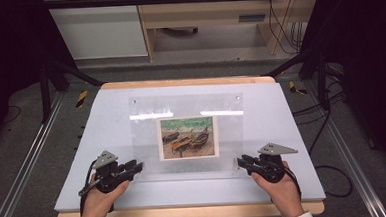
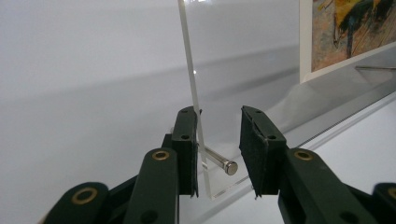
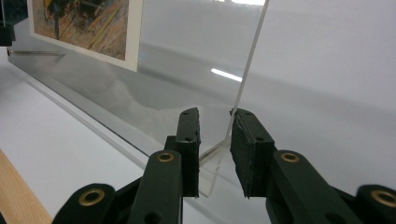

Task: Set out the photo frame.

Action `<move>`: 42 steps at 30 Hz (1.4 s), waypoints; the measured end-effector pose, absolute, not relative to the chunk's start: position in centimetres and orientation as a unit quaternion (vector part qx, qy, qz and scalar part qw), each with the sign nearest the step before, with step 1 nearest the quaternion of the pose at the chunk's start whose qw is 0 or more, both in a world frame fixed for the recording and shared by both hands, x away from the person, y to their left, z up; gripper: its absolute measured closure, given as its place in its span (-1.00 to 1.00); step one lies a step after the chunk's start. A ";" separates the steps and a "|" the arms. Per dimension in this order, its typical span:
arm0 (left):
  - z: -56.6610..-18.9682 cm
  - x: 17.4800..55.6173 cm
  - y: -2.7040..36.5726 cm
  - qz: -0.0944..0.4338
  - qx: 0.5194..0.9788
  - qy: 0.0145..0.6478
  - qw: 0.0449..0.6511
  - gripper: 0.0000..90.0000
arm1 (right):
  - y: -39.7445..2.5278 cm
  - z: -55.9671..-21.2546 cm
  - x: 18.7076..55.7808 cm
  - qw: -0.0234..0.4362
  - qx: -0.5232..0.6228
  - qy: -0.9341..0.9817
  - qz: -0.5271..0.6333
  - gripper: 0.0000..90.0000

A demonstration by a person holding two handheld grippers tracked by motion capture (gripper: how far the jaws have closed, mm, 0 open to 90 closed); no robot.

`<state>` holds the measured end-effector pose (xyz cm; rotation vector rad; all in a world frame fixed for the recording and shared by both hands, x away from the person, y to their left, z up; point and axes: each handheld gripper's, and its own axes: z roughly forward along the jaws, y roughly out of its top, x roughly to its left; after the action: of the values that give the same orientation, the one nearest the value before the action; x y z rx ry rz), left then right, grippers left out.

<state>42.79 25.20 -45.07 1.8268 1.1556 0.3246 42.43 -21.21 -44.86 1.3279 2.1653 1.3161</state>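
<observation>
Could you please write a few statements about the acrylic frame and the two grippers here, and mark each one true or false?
1. The left gripper has its jaws open around the near left corner of the clear acrylic frame. True.
2. The picture inside the frame shows boats on a beach. True.
3. The right gripper is clamped shut on the picture itself. False: its jaws stand open on either side of the frame's clear edge, and the picture sits farther off.
4. The frame rests on a bare wooden tabletop. False: it rests on a white board that covers the table.
5. A metal pin sticks out of the frame's corner between the left gripper's jaws. True.
</observation>
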 end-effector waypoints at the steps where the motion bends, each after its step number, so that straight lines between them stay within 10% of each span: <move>1: -45.1 42.8 25.2 0.131 0.742 0.469 0.461 0.50 | -21.3 -44.9 42.4 0.139 0.461 0.749 0.456 0.63; 42: -45.3 42.0 25.2 0.131 0.761 0.456 0.442 0.53 | -21.2 -45.2 41.6 0.133 0.461 0.756 0.445 0.67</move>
<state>41.98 25.23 -45.33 1.8894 1.1311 0.3259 41.56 -21.21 -45.19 1.3369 2.1920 1.2914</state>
